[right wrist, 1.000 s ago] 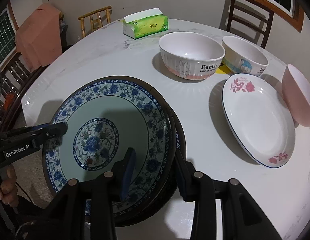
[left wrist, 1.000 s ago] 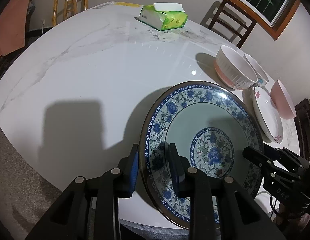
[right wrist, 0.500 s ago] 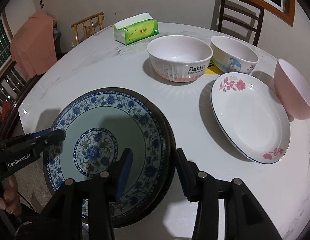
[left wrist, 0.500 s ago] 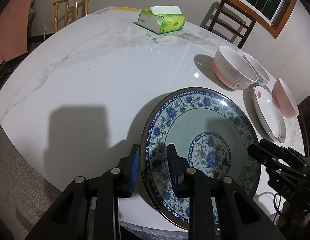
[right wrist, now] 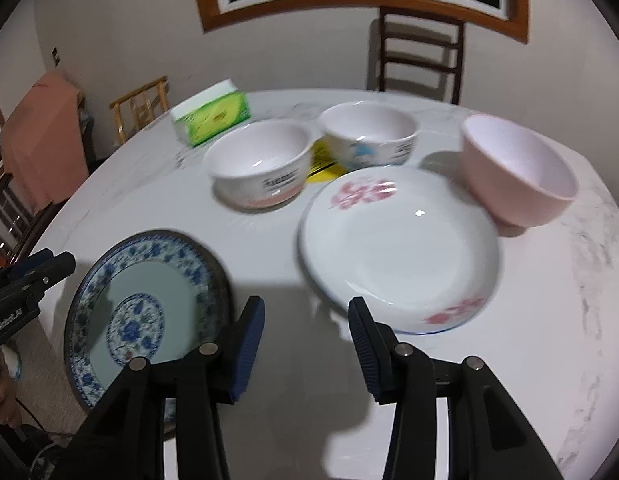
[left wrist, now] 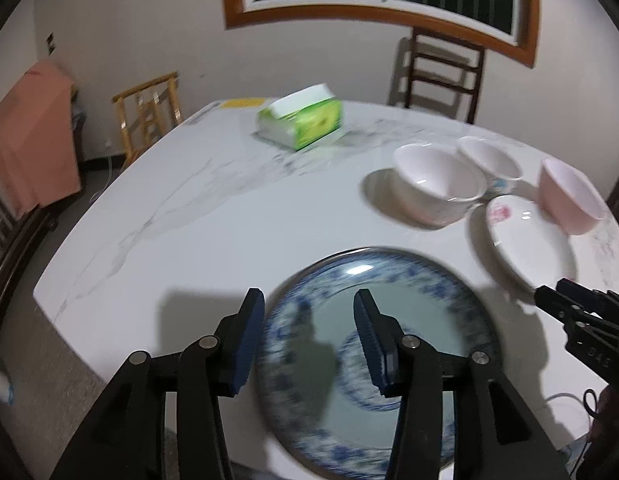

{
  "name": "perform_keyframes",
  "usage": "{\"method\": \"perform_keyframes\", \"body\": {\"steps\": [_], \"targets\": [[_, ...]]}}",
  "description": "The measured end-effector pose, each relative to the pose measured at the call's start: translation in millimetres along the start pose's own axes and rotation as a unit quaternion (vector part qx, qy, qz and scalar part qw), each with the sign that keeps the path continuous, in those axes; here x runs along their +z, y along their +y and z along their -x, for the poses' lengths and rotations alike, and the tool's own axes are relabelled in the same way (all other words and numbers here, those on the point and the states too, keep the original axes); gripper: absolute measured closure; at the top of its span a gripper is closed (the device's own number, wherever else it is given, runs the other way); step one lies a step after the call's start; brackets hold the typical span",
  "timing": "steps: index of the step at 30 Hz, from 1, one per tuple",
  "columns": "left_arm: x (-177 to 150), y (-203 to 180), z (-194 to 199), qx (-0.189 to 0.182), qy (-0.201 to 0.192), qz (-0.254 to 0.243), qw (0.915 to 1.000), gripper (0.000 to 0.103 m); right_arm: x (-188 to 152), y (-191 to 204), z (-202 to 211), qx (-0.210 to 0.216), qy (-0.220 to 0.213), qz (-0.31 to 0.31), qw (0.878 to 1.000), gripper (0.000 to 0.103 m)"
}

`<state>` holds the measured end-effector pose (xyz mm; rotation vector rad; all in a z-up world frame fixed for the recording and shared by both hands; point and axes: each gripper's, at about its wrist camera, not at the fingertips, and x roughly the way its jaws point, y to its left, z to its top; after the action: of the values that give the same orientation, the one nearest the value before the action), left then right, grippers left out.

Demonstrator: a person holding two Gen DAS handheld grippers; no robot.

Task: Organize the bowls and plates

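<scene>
The blue-patterned plate (left wrist: 389, 344) lies on the white marble table (left wrist: 229, 220) near its front edge; it also shows in the right wrist view (right wrist: 145, 312). My left gripper (left wrist: 309, 340) is open above the plate's left rim, holding nothing. My right gripper (right wrist: 305, 344) is open and empty, just right of the plate, in front of the white plate with pink flowers (right wrist: 397, 248). Behind stand a white ribbed bowl (right wrist: 261, 168), a white cartoon bowl (right wrist: 369, 136) and a pink bowl (right wrist: 517, 168).
A green tissue box (left wrist: 301, 120) sits at the table's far side. A dark wooden chair (left wrist: 441, 76) and a light wooden chair (left wrist: 149, 112) stand behind the table. A pink cloth (left wrist: 33, 136) hangs at the left.
Both grippers have let go of the blue plate's rim and opened. Both have lifted and tilted up, so the views now take in the far wall and window.
</scene>
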<state>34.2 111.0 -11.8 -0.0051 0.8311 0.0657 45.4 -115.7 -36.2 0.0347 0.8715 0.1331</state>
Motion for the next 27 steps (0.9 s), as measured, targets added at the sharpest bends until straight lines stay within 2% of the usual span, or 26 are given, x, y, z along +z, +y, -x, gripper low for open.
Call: {"method": "perform_keyframes", "body": {"steps": [4,12,18,27], "targets": [[7,-30,3,-0.028,-0.012,-0.016,0.9994,0.051,-1,-21,12,-0.022,-0.025,-0.002,0.999,0.058],[14,-82,2,-0.07,-0.037,-0.034,0.9963,0.047,-4,-59,25,-0.04,-0.053,-0.013,0.998,0.058],[19,-115,-11,-0.087,-0.021,-0.051,0.9947,0.047,0,-83,23,-0.044,-0.054,-0.028,0.997,0.058],[32,-140,-33,-0.123,0.01,-0.049,0.9911,0.047,11,-114,13,-0.034,-0.043,-0.037,0.998,0.059]]}}
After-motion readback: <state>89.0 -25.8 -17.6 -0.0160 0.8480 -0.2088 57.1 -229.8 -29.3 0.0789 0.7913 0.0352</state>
